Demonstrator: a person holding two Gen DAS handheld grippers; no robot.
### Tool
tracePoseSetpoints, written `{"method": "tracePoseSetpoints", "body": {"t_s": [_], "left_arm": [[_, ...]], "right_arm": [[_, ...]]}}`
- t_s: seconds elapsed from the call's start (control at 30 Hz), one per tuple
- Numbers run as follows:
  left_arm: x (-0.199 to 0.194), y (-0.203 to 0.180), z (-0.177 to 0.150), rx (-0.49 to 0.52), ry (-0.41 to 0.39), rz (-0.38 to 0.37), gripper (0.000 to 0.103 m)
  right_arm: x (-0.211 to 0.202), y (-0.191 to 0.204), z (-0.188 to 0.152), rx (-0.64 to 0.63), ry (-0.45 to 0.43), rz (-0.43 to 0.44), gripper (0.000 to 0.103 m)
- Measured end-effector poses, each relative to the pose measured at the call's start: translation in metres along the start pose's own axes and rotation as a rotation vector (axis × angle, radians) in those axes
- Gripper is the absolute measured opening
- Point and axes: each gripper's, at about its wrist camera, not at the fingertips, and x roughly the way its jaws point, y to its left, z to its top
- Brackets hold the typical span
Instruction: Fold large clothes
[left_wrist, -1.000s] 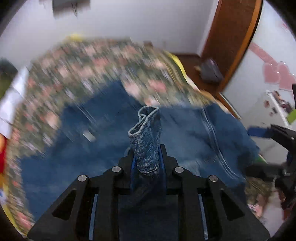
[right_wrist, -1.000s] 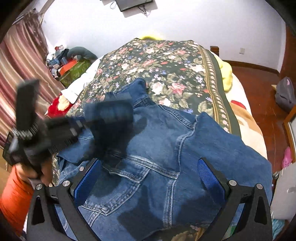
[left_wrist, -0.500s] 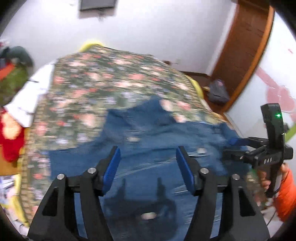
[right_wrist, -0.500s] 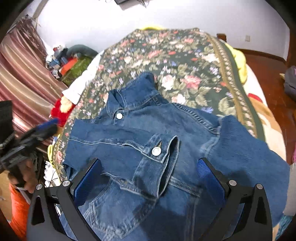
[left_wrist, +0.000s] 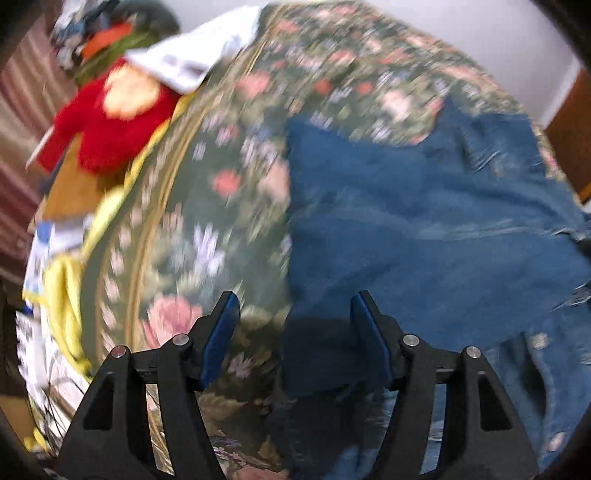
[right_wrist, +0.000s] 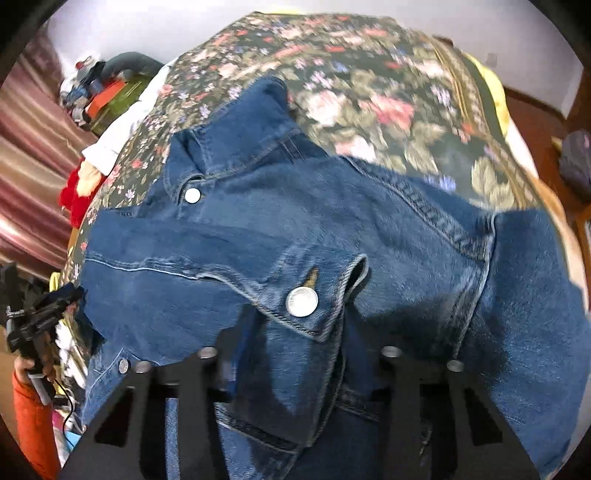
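Observation:
A blue denim jacket (right_wrist: 332, 229) lies on a floral bedspread (right_wrist: 369, 92), collar toward the far side, one sleeve folded across the front with its buttoned cuff (right_wrist: 303, 301) on top. My right gripper (right_wrist: 299, 354) hovers low over that cuff, jaws apart, fingertips partly hidden behind the denim. My left gripper (left_wrist: 295, 325) is open and empty at the jacket's left edge (left_wrist: 406, 229), one finger over the bedspread (left_wrist: 207, 206), one over denim. The left gripper also shows at the left edge of the right wrist view (right_wrist: 40, 317).
A red plush toy (left_wrist: 107, 122) and white cloth (left_wrist: 192, 55) lie at the bed's left side, with clutter (right_wrist: 103, 96) and a striped curtain (right_wrist: 29, 155) beyond. A wooden floor and a bag (right_wrist: 576, 162) are on the right.
My left gripper let go of the denim sleeve cuff, opened, and swung left to the jacket's edge. My right gripper stayed open and dropped closer over the folded cuff.

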Motion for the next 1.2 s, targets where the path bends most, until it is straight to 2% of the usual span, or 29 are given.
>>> {"method": "tracePoseSetpoints", "body": {"t_s": [0.03, 0.07, 0.1, 0.17, 0.2, 0.27, 0.4, 0.6, 0.77, 0.93, 1.0, 1.07, 1.13, 1.17, 1.2], "left_arm": [[0.003, 0.002, -0.005, 0.002, -0.015, -0.002, 0.064], [0.001, 0.001, -0.01, 0.017, -0.044, 0.001, 0.065], [0.002, -0.002, -0.012, 0.037, -0.055, 0.013, 0.067], [0.001, -0.012, -0.019, 0.083, -0.063, 0.052, 0.071], [0.003, -0.016, -0.022, 0.107, -0.069, 0.072, 0.073], [0.005, -0.024, -0.028, 0.146, -0.076, 0.108, 0.077], [0.008, -0.031, -0.037, 0.182, -0.083, 0.15, 0.082], [0.0, -0.029, -0.05, 0.174, -0.042, 0.143, 0.083], [-0.018, -0.024, -0.057, 0.143, -0.033, 0.159, 0.083], [-0.059, -0.023, -0.041, 0.093, -0.117, 0.142, 0.083], [-0.078, -0.031, -0.031, 0.089, -0.164, 0.124, 0.083], [-0.091, -0.041, -0.022, 0.089, -0.198, 0.093, 0.083], [-0.101, -0.055, -0.014, 0.098, -0.228, 0.05, 0.083], [-0.104, -0.061, -0.01, 0.104, -0.236, 0.032, 0.083], [-0.106, -0.071, -0.007, 0.111, -0.243, 0.007, 0.083]], "right_arm": [[-0.005, 0.004, 0.002, -0.019, -0.021, -0.022, 0.036], [-0.009, 0.007, 0.003, -0.038, -0.039, -0.054, 0.027], [-0.014, 0.011, 0.005, -0.065, -0.067, -0.128, 0.024], [-0.013, 0.011, 0.007, -0.101, -0.076, -0.232, 0.025], [-0.007, 0.01, 0.005, -0.118, -0.046, -0.26, 0.025], [0.002, 0.005, 0.001, -0.142, -0.009, -0.271, 0.025], [0.001, 0.003, -0.009, -0.166, -0.027, -0.282, 0.028], [-0.006, 0.002, -0.021, -0.197, 0.059, -0.328, 0.029], [-0.027, -0.003, -0.036, -0.17, 0.037, -0.295, 0.029], [-0.063, -0.007, -0.046, -0.155, -0.029, -0.243, 0.029], [-0.069, -0.007, -0.05, -0.173, -0.041, -0.25, 0.029], [-0.067, -0.006, -0.054, -0.21, -0.05, -0.31, 0.029], [-0.058, -0.01, -0.059, -0.247, -0.045, -0.411, 0.03], [-0.051, -0.013, -0.06, -0.257, -0.036, -0.451, 0.034], [-0.042, -0.019, -0.062, -0.262, -0.024, -0.501, 0.047]]}}
